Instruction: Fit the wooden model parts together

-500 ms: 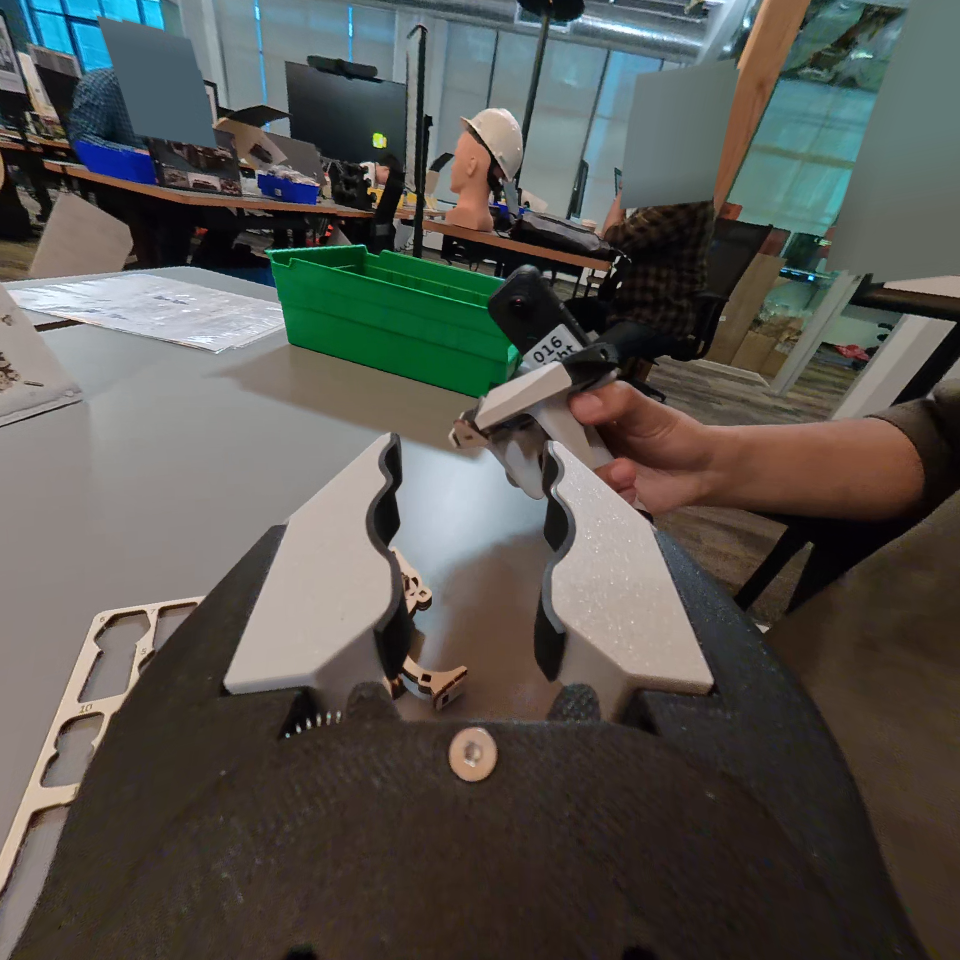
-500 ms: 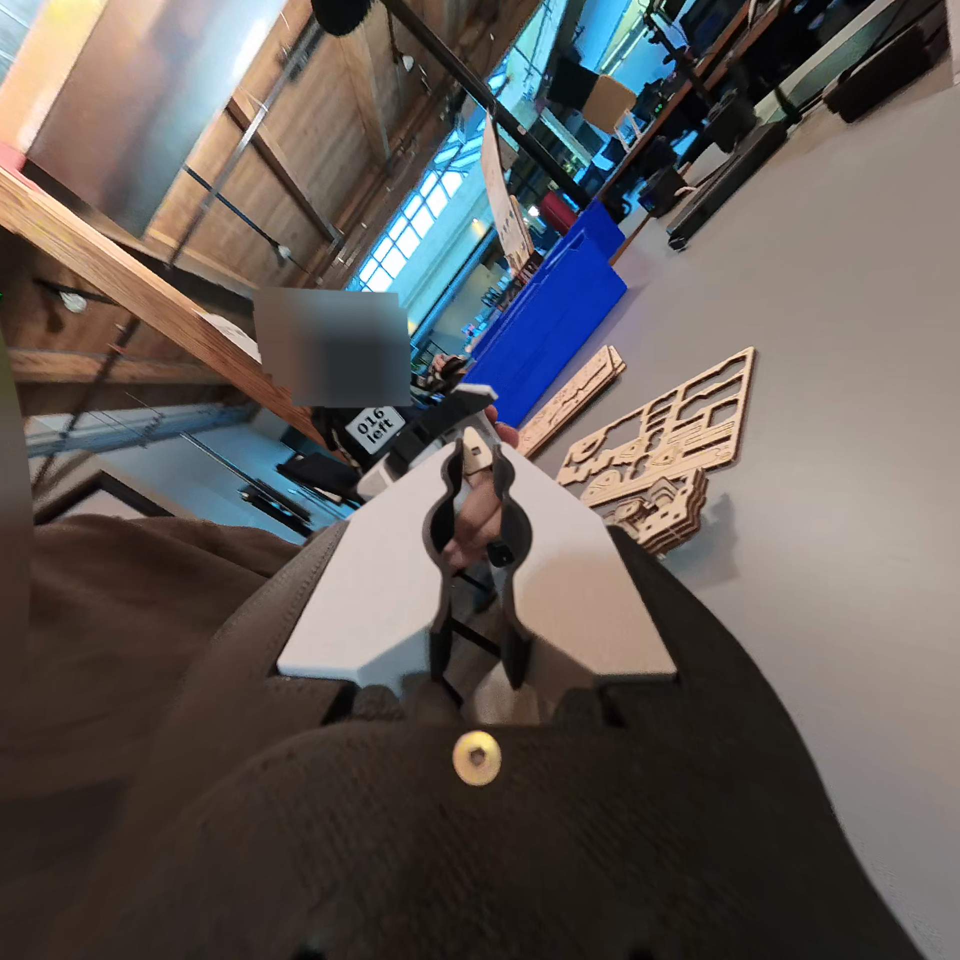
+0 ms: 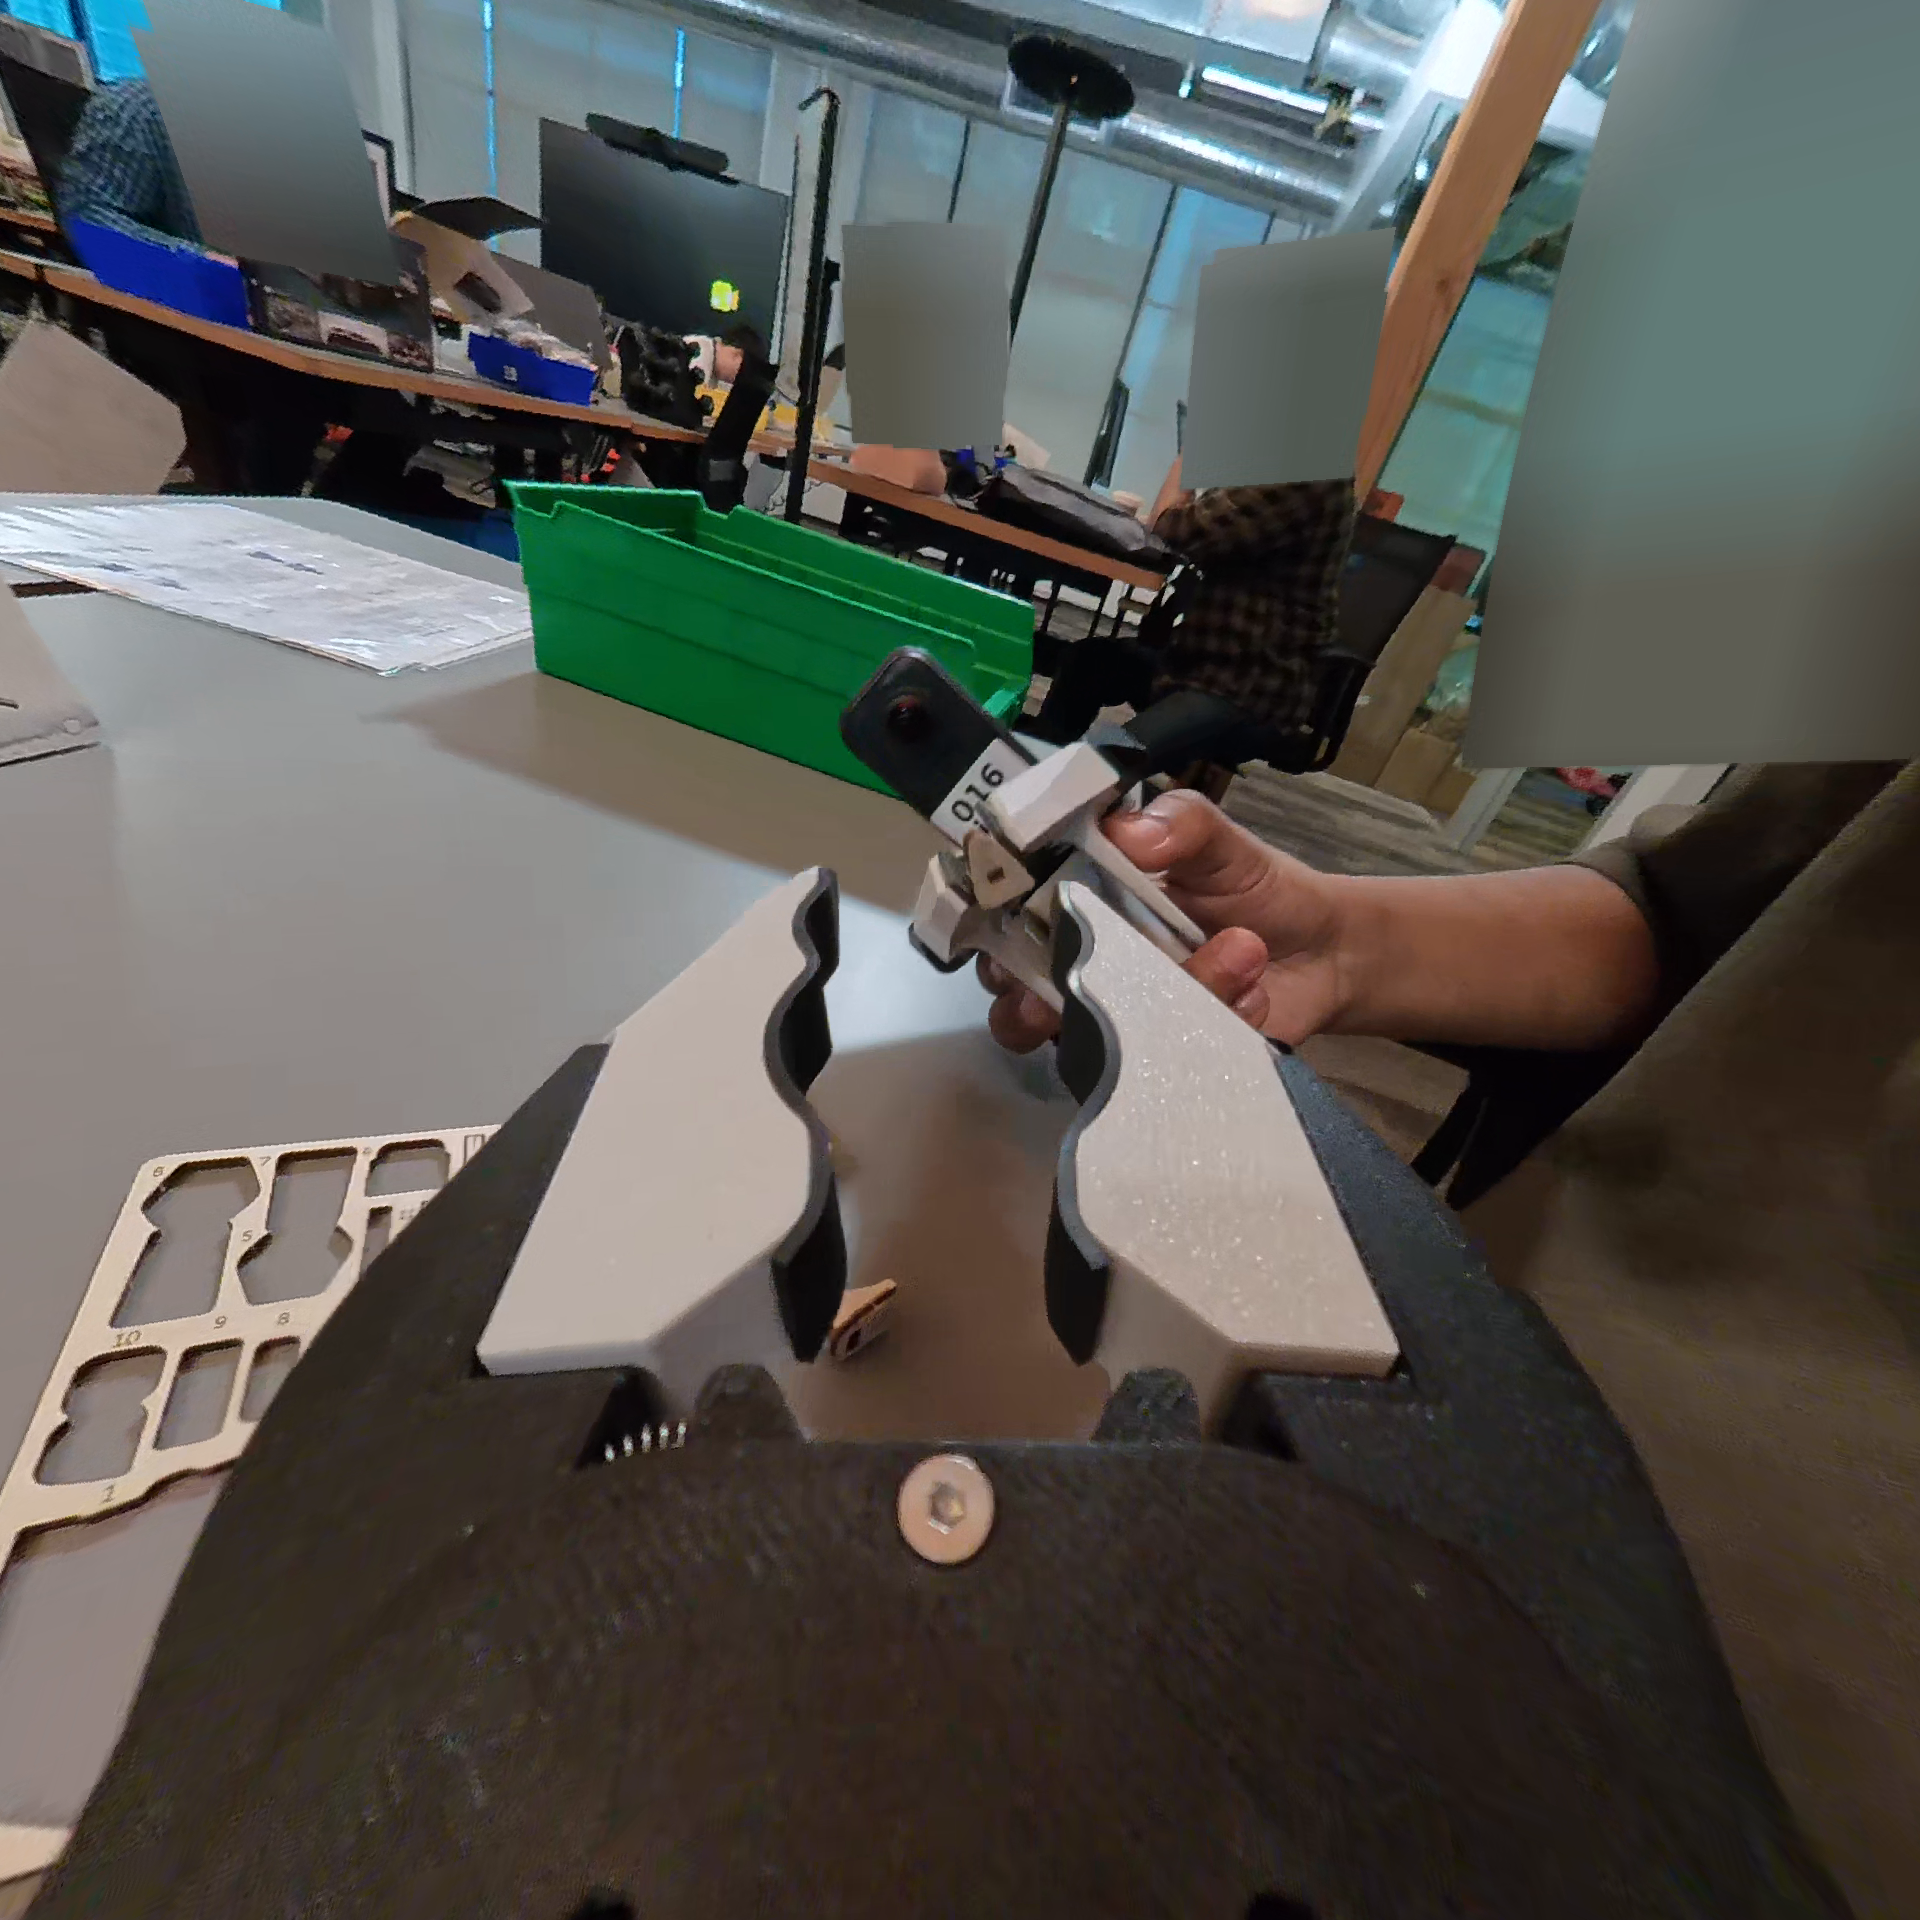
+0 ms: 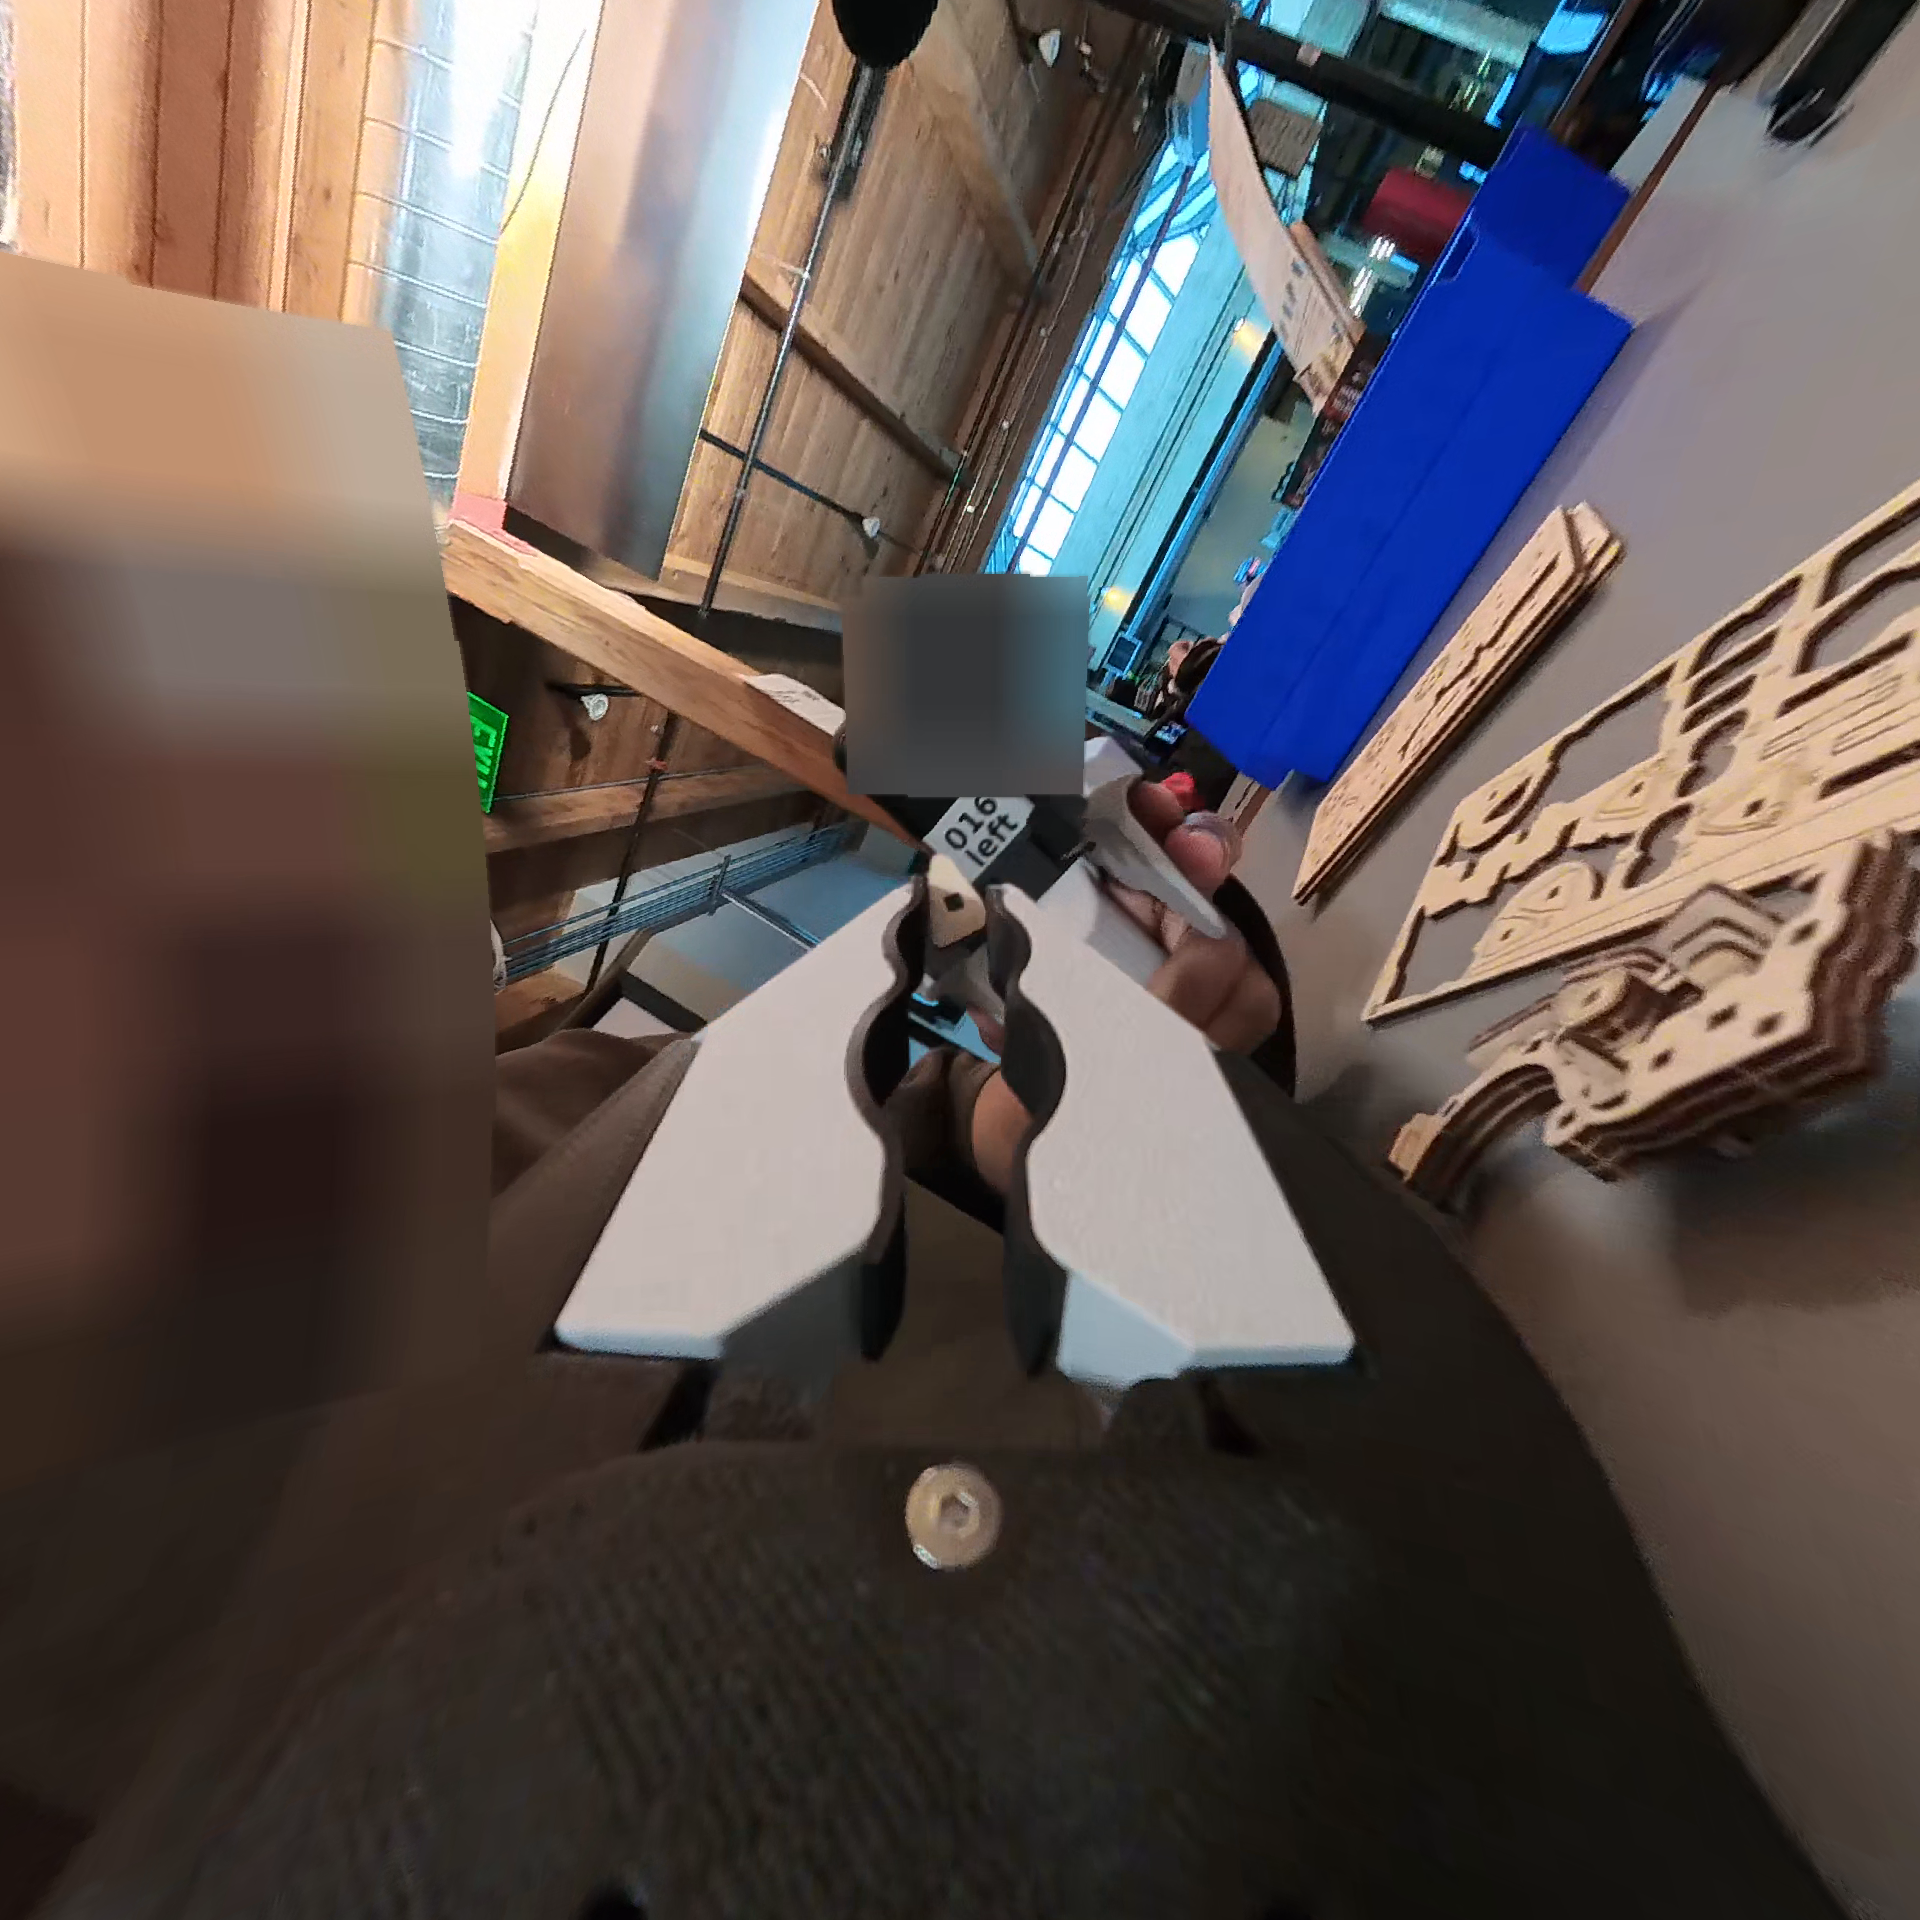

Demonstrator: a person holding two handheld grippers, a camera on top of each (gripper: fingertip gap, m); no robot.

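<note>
Table top [image 3: 312, 883]: plain matt grey. Bin [image 3: 748, 623]: solid bright green. Second bin [image 4: 1382, 540]: saturated blue. Punched-out wooden sheet [image 3: 156, 1340]: pale tan with dark-edged cutouts. Stacked wooden model parts [image 4: 1683, 1039]: light plywood, brown scorched edges. Seated person's shirt [image 3: 1257, 592]: dark checked pattern.

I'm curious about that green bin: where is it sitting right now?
In the left wrist view, the green bin sits on the grey table at its far edge, ahead of the open left tongs, right of the paper sheet.
</note>
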